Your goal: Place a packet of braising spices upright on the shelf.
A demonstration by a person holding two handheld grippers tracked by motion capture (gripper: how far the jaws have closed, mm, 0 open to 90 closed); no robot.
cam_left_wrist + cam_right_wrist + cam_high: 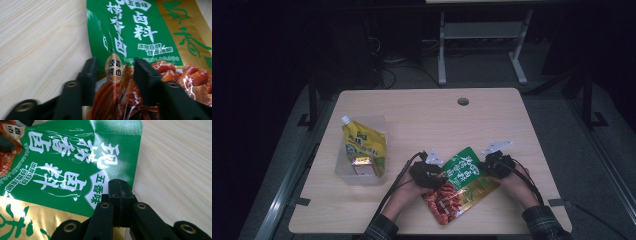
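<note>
Green sauce packet flat on table; left claw apart, straddling it; right claw together beside its edge.

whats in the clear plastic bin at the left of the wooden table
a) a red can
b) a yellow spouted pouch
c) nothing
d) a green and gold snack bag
b: the high view shows a yellow spouted pouch with a white cap standing in the clear plastic bin, while the green and gold snack bag lies on the table between the grippers.

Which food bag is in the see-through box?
The yellow pouch with the white cap. It stands in the clear box, while the green packet lies flat on the table between both grippers.
</note>
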